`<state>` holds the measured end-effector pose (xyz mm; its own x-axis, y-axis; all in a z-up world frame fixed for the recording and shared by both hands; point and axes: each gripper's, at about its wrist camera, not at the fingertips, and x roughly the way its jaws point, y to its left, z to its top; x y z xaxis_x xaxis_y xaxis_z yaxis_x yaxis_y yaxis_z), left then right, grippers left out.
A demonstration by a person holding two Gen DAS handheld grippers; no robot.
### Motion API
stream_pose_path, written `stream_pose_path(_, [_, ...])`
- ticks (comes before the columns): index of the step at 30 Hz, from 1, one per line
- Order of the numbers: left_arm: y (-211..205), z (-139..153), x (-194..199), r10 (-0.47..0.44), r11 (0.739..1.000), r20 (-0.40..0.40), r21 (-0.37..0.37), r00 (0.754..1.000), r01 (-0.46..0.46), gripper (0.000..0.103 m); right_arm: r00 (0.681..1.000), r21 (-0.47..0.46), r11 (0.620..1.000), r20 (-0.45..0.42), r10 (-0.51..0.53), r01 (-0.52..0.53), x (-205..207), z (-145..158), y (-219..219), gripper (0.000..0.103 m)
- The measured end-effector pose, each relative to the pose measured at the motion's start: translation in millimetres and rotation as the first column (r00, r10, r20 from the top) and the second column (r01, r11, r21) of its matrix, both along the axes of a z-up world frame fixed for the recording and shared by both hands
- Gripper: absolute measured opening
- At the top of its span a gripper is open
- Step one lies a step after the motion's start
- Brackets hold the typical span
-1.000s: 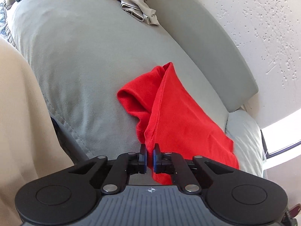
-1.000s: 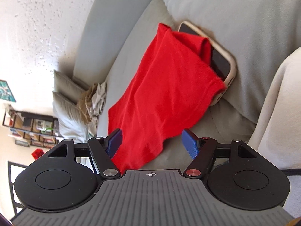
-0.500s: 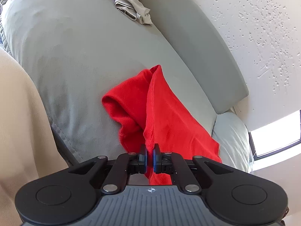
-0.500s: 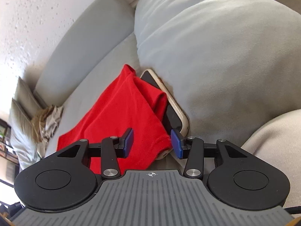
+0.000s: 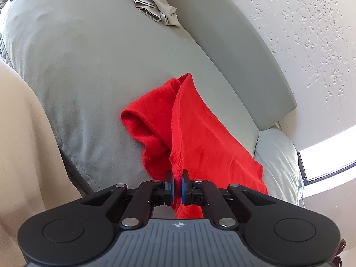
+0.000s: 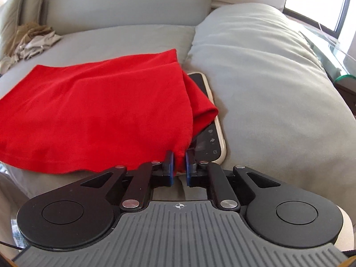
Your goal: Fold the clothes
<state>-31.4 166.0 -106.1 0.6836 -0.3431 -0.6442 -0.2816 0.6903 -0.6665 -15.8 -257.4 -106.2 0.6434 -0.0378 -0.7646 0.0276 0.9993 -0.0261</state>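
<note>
While the red shirt (image 6: pixel 95 102) lies across the seat of the grey sofa (image 6: pixel 267 71), its near edge is pinched at two places. The left gripper (image 5: pixel 176 188) is closed tight on a hem, with red cloth squeezed between the blue pads (image 5: pixel 169 185). The right gripper (image 6: pixel 179 165) is drawn narrow around a corner of cloth at the seat's front edge; the cloth is between its pads, though a sliver of gap shows, so the grip is judged just made or nearly so. Two held points are presumably wanted so that the edge can be lifted evenly and carried over without bunching. One sleeve is draped over a phone (image 6: pixel 211 120), which is wedged against the side cushion; it could be dragged along if the cloth is pulled. A crumpled beige garment (image 6: pixel 35 42) is left at the seat's far corner, well apart from the shirt.
</note>
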Motion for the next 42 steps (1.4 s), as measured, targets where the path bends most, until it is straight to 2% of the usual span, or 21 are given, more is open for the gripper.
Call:
stream_pose_path(3, [1, 12, 4, -0.034, 0.999, 0.008, 0.011, 0.999, 0.034, 0.003, 0.999, 0.021, 1.000, 0.029, -0.017, 0.016, -4, 12, -2, 0.008])
stream_pose_path(6, [2, 28, 13, -0.075, 0.997, 0.024, 0.015, 0.997, 0.075, 0.003, 0.997, 0.105, 0.994, 0.064, -0.039, 0.032, -4, 40, -10, 0.008])
stream_pose_path(11, [10, 59, 60, -0.091, 0.995, 0.056, -0.045, 0.994, 0.093, 0.003, 0.996, 0.288, 0.958, 0.081, -0.036, 0.011, 30, 92, -21, 0.008])
stream_pose_path(15, [12, 79, 123, -0.072, 0.996, 0.041, -0.048, 0.997, 0.074, 0.003, 0.994, 0.367, 0.930, 0.085, -0.068, 0.032, 83, 121, -27, 0.008])
stream_pose_path(18, [13, 87, 181, -0.052, 0.996, 0.015, -0.068, 0.999, 0.053, 0.003, 0.991, 0.369, 0.927, 0.093, -0.099, 0.058, 137, 142, -20, 0.008])
stream_pose_path(21, [13, 96, 233, -0.030, 0.997, 0.031, -0.072, 0.999, 0.033, 0.003, 0.986, 0.376, 0.922, 0.100, -0.137, 0.090, 195, 155, -19, 0.008])
stream_pose_path(24, [17, 103, 275, -0.019, 0.995, 0.047, -0.098, 0.999, 0.023, 0.003, 0.979, 0.376, 0.919, 0.106, -0.174, 0.122, 244, 163, -16, 0.008])
stream_pose_path(28, [14, 103, 311, -0.049, 0.996, 0.043, -0.077, 0.998, 0.053, 0.003, 0.978, 0.368, 0.921, 0.105, -0.180, 0.130, 284, 165, -12, 0.008])
stream_pose_path(32, [14, 93, 326, -0.094, 0.993, 0.032, -0.068, 0.995, 0.096, 0.003, 0.980, 0.355, 0.925, 0.086, -0.177, 0.136, 298, 157, -16, 0.008])
stream_pose_path(35, [17, 86, 320, -0.111, 0.990, 0.015, -0.087, 0.994, 0.112, 0.003, 0.981, 0.369, 0.917, 0.058, -0.187, 0.153, 295, 147, -26, 0.008])
stream_pose_path(38, [21, 84, 301, -0.142, 0.985, -0.006, -0.100, 0.990, 0.140, 0.003, 0.983, 0.401, 0.902, 0.018, -0.182, 0.159, 279, 141, -35, 0.008])
stream_pose_path(42, [33, 86, 256, -0.173, 0.980, -0.022, -0.100, 0.985, 0.170, 0.003, 0.990, 0.391, 0.911, -0.004, -0.140, 0.131, 240, 143, -41, 0.008])
